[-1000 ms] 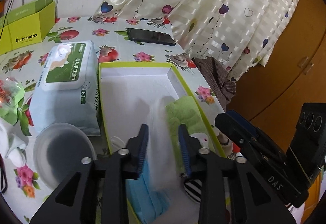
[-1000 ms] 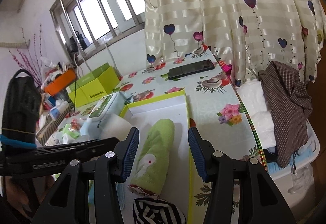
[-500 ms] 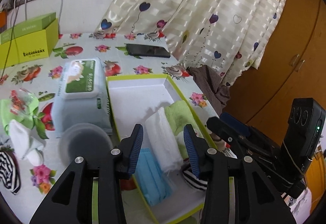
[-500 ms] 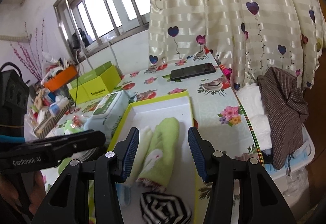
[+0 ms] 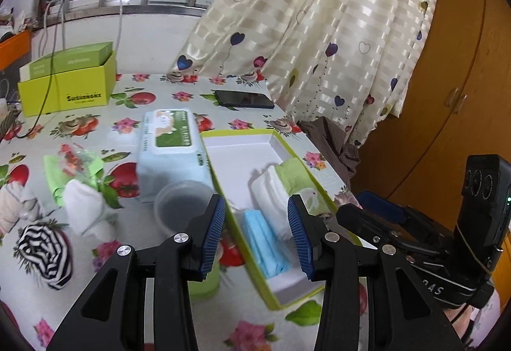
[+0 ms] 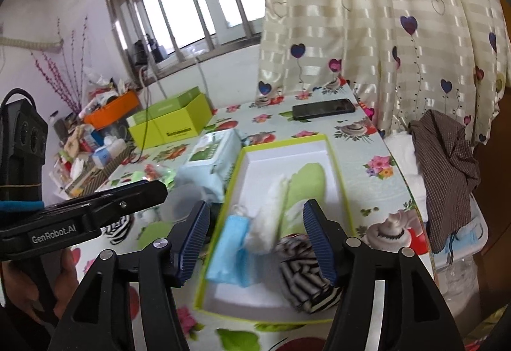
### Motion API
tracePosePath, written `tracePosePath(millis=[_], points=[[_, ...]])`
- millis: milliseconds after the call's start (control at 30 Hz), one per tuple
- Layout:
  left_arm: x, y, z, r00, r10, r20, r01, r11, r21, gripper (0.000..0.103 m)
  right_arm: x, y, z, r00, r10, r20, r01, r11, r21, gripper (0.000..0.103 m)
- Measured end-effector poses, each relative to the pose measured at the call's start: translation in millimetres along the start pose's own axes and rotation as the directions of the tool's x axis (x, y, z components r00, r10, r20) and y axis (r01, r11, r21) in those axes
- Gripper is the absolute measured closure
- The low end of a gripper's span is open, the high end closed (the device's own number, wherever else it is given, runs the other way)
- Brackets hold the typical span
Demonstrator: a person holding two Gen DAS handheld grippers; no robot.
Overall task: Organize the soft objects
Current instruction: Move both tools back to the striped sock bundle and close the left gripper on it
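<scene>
A shallow lime-edged box (image 6: 335, 156) is parked at the table's right edge, and the soft stuff is lined up inside it: a blue face mask (image 6: 231, 250) along the left wall, a white rolled cloth (image 6: 271, 210) right beside it, a green sock (image 6: 306, 181) next to that, and a striped sock (image 6: 306, 271) bunched in the near right corner. More soft things are left out on the flowered tablecloth (image 5: 179, 95) toward the left edge, seen from the left wrist: another striped sock (image 5: 48, 250), a white sock (image 5: 84, 202) and a green crumpled bag (image 5: 73, 165). A wet-wipe pack (image 5: 169, 143) and a clear plastic cup (image 5: 182, 207) sit just beside the box's left wall. A phone (image 5: 244, 99) is lying near the far edge by the curtain (image 5: 319, 31).

The left gripper (image 5: 257, 234) is spread wide with nothing pinched. The right gripper (image 6: 255, 242) has just been opening its jaws and is spread too, nothing gripped, hanging over the box's near end.
</scene>
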State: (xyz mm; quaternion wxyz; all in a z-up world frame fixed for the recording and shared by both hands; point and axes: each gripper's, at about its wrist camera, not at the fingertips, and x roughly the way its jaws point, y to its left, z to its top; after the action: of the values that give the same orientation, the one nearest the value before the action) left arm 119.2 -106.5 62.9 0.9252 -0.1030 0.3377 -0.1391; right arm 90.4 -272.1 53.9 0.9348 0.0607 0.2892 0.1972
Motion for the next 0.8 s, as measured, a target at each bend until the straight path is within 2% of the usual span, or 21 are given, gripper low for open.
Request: tracePosePath(millis=[400,800], points=[[-35.8,28.5,-22.8,0.999,0.013,0.042,-0.012,1.0,-0.017,0.06,-4.5,56.2,-10.2,0.999,0.03,-0.027,-0.033,0.995,-0.089,0.037],[-63.4,63.0,-37.7,0.996,0.054,0.07,-0.049,0.996,-0.07,0.06,-7.7,93.2,-17.2,0.995,0.102,0.006,-0.099,0.976,-0.193,0.037]])
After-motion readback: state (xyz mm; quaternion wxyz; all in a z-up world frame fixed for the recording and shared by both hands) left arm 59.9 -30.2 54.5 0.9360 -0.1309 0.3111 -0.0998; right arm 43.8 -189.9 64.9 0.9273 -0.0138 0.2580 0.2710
